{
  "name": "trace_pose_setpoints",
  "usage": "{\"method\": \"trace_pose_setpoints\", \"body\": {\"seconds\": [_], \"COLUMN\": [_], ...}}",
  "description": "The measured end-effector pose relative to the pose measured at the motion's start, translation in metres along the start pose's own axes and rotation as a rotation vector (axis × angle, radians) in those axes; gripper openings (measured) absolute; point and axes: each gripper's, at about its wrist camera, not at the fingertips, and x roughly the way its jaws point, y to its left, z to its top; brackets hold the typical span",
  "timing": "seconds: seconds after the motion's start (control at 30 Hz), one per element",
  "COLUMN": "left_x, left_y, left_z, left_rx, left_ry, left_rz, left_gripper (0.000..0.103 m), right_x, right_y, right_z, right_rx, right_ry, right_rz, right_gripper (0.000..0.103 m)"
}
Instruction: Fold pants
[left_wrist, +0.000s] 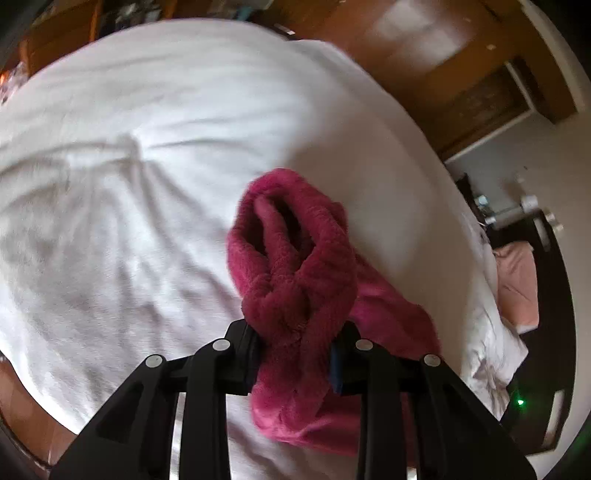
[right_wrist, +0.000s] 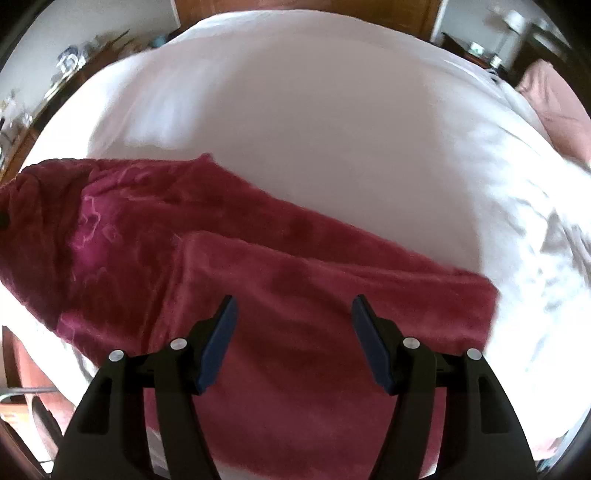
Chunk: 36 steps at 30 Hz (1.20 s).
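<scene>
The pants are dark pink fleece and lie on a white bed sheet. In the right wrist view they stretch from the left edge toward the right, with one leg laid partly over the other. My right gripper is open and hovers just above the fabric, holding nothing. In the left wrist view my left gripper is shut on a bunched fold of the pants, which is lifted off the sheet and hangs between the fingers.
The bed fills both views. A wooden wardrobe stands beyond the far edge. A pink pillow lies at the right side of the bed, also in the right wrist view. Cluttered furniture stands at the left.
</scene>
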Motion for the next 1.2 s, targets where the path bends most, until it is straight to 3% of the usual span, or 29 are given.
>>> {"method": "trace_pose_setpoints", "body": {"seconds": [0.2,0.43,0.6,0.8,0.93,1.2], "left_x": [-0.019,-0.030,-0.045,-0.040,-0.020,0.038], "left_y": [-0.069,-0.173,-0.240,-0.323,-0.357,-0.379], "left_z": [-0.015,-0.056,-0.099,-0.178,-0.235,-0.305], "left_rx": [0.107,0.253,0.394,0.605,0.721,0.849], "left_ry": [-0.036,-0.043,-0.036,0.027,0.111,0.207], "left_rz": [-0.057,-0.155,-0.222,-0.275,-0.274,-0.209], "left_gripper": [0.027,0.027,0.027,0.026,0.026,0.026], "right_x": [-0.040,-0.066,-0.073,-0.081,-0.085,-0.091], "right_y": [-0.051,-0.111,-0.142,-0.175,-0.193,-0.227], "right_z": [-0.039,-0.088,-0.121,-0.144,-0.155,-0.180], "right_rx": [0.073,0.166,0.218,0.257,0.281,0.340], "right_ry": [-0.025,-0.029,-0.032,-0.049,-0.056,-0.055], "right_rz": [0.004,0.004,0.013,0.028,0.036,0.032], "right_gripper": [0.066,0.066,0.066,0.066,0.066,0.066]}}
